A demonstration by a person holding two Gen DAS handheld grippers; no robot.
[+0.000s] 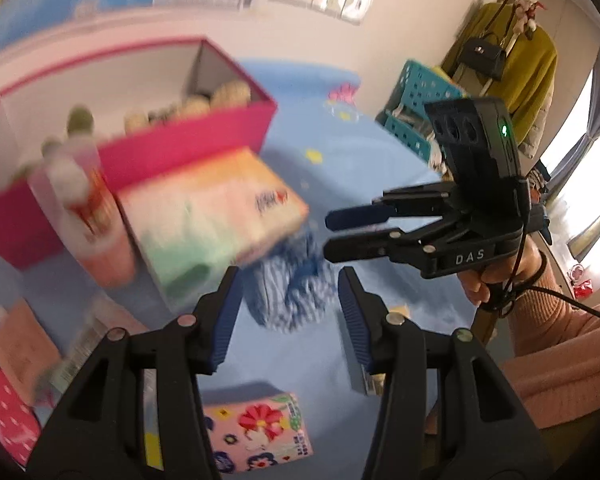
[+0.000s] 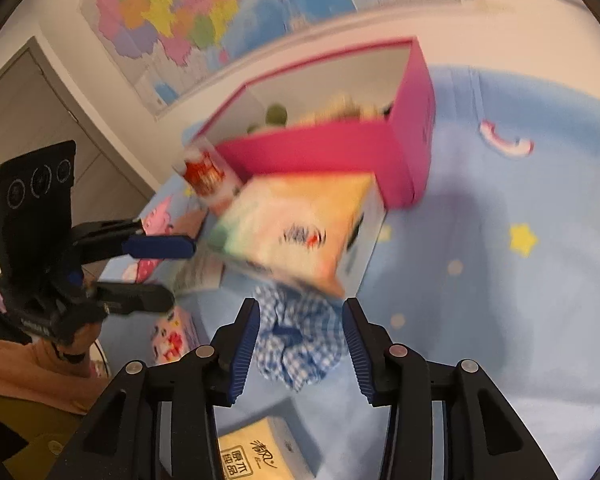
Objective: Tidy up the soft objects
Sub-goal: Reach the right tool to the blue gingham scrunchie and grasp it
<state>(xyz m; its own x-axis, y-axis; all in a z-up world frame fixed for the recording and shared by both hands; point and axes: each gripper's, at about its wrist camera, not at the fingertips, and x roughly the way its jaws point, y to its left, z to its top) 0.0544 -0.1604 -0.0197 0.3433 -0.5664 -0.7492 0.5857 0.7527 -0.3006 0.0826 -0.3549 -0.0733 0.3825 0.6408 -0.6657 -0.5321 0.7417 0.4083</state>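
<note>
Hovering over the blue bedsheet [image 2: 500, 280], we see a pink box [image 2: 332, 152] w/ white inside. Pastel tissue pack [image 2: 296, 228] leans by it; crumpled blue-checked cloth [image 2: 300, 344] lies just in front. Left view adds hanging coat [image 1: 528, 76]. Left gripper [image 1: 290, 320] & right gripper [image 2: 300, 352] tilt down, jaws apart, gripping nothing.

Motion blur smeared the pink box [image 1: 188, 140] and the soft stuff inside it, so I couldn't tell what those lumps were. The print on the pastel tissue pack [image 2: 300, 232] was unreadable, and it covered the checked cloth's [image 2: 300, 344] far edge.
</note>
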